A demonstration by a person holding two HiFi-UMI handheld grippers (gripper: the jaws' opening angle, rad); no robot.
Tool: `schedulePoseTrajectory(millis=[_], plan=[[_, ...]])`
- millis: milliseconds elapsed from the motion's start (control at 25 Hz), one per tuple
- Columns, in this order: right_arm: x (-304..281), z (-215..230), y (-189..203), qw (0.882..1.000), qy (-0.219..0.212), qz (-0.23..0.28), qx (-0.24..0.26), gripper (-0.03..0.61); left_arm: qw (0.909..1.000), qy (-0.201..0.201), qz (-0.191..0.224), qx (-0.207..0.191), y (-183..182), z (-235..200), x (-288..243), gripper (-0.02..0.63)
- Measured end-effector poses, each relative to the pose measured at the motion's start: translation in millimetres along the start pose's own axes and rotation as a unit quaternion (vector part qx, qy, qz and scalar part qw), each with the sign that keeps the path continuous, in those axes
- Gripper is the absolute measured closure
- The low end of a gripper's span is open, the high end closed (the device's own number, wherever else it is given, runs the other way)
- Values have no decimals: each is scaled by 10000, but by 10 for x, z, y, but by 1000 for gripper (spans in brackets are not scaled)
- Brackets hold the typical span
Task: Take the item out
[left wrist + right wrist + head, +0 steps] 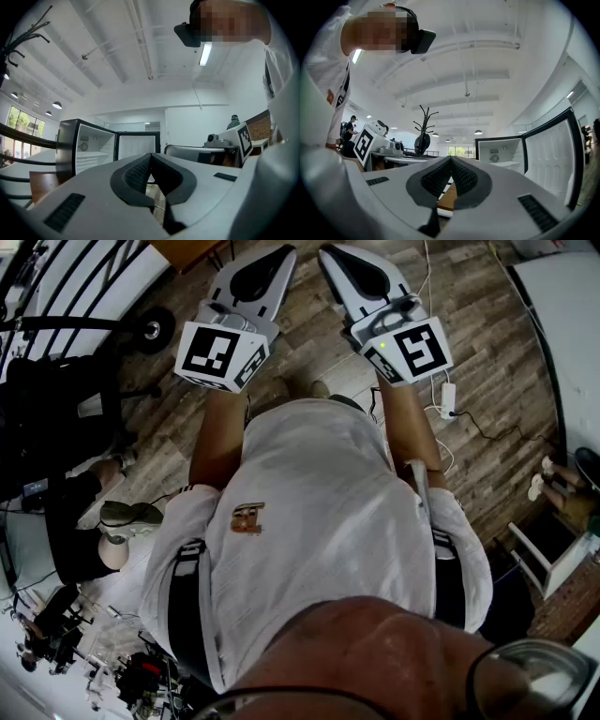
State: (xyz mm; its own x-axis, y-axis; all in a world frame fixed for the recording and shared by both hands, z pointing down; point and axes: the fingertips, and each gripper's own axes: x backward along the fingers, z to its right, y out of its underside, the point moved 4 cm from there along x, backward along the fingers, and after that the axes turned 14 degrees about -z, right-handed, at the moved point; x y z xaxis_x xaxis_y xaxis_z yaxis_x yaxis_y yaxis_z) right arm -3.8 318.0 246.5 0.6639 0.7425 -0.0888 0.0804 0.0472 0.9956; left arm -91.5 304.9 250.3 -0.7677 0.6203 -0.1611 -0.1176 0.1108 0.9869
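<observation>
Wood-plank floor [487, 362] lay under the person, who stood with the left gripper [281, 254] and right gripper [328, 254] held out in front, side by side. Fingers [137, 172] of the left were pressed together with nothing between them; those of the right were likewise closed and empty. Ahead, a black fridge [70, 140] stood with its door [137, 146] swung open, white inside. The item was not to be seen in any view; it presumably sat somewhere in the fridge, well apart from both grippers. Doing the step well would likely mean walking up square to the opening, spreading one gripper's fingers before reaching in, and keeping the other clear of the door. Shelves showed only as pale bands, too small to tell what they carried. The fridge's lower part was cut off by the gripper's body. The head view, filled by a white shirt [309, 521], missed the fridge altogether.
</observation>
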Motion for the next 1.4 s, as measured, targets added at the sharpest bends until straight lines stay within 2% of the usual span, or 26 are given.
schedulePoseTrajectory(millis=[680, 1400], plan=[[-313, -60, 24, 9999, -111, -30, -12, 545, 9998, -165, 67, -59, 13, -338, 100, 595], [-811, -334, -4, 9996, 246, -118, 65, 545, 9993, 36, 95, -353, 25, -867, 363, 595]])
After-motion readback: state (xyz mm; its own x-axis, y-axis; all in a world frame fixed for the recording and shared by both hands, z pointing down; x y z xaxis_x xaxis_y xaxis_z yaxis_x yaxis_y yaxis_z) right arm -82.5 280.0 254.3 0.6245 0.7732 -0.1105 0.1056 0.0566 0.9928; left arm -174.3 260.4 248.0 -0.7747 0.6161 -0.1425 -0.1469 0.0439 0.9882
